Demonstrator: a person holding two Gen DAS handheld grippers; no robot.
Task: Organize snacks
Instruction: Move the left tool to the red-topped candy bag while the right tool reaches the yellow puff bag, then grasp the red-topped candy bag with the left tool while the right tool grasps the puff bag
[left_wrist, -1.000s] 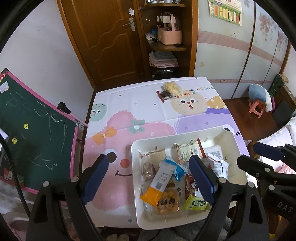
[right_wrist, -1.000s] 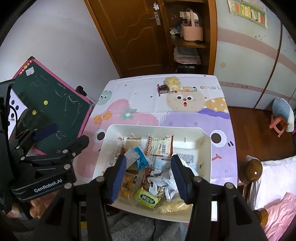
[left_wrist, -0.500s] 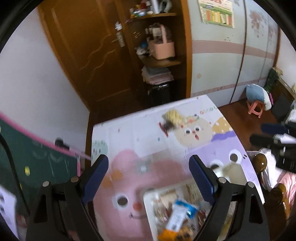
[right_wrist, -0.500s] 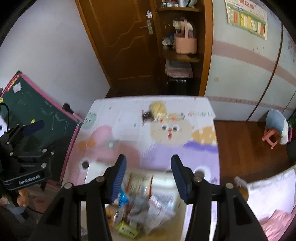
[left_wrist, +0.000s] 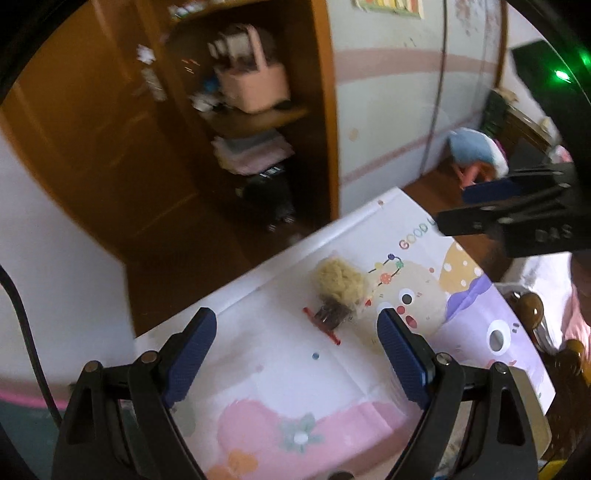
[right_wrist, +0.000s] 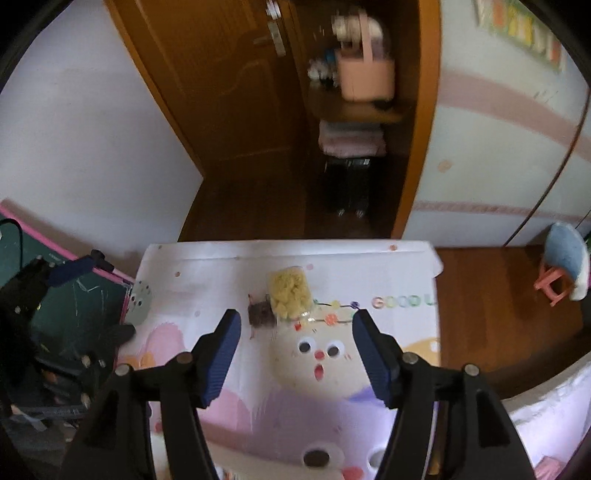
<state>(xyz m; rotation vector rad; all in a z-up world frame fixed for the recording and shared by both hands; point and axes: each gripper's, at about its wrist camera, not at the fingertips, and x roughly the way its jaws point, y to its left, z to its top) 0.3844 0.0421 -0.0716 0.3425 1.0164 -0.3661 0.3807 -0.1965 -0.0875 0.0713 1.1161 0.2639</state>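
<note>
1. The left gripper (left_wrist: 295, 332) hangs over the far part of the table, tipped down at it. Its two blue pads are spread wide and nothing is between them.
2. The right gripper (right_wrist: 296, 332) is over the same end of the table. Its blue pads have just been opening wider, and they hold nothing.
3. In the left camera's view, the right gripper (left_wrist: 491, 203) pokes in from the right side, up above the table edge.
4. In the right camera's view, the left gripper (right_wrist: 70, 267) shows dark at the left edge, in front of a green chalkboard (right_wrist: 77, 306) with a pink frame.
5. A clear bag of yellow puffy snacks (right_wrist: 290, 291) lies on the tablecloth (right_wrist: 207, 280), near the far edge of the table.
6. A small dark snack packet (right_wrist: 260, 314) with red ends lies right against the yellow bag, on its left in the right camera's view.
7. In the left view the yellow snack bag (left_wrist: 341, 282) and the dark packet (left_wrist: 330, 314) sit just past the open pads, about in the middle between them. Neither gripper touches them.
8. The tablecloth is white with cartoon faces in pink, purple and cream, and the letters "GOOD" (right_wrist: 397, 302) show near the snacks.
9. Behind the table is a brown wooden door (right_wrist: 221, 92) and a shelf with a pink basket (right_wrist: 365, 75) on it. Folded cloths (right_wrist: 351, 140) lie on the shelf below.
10. A little pink stool (right_wrist: 552, 284) with a blue cushion stands on the wood floor to the right.
11. Both views are a bit blurry.
</note>
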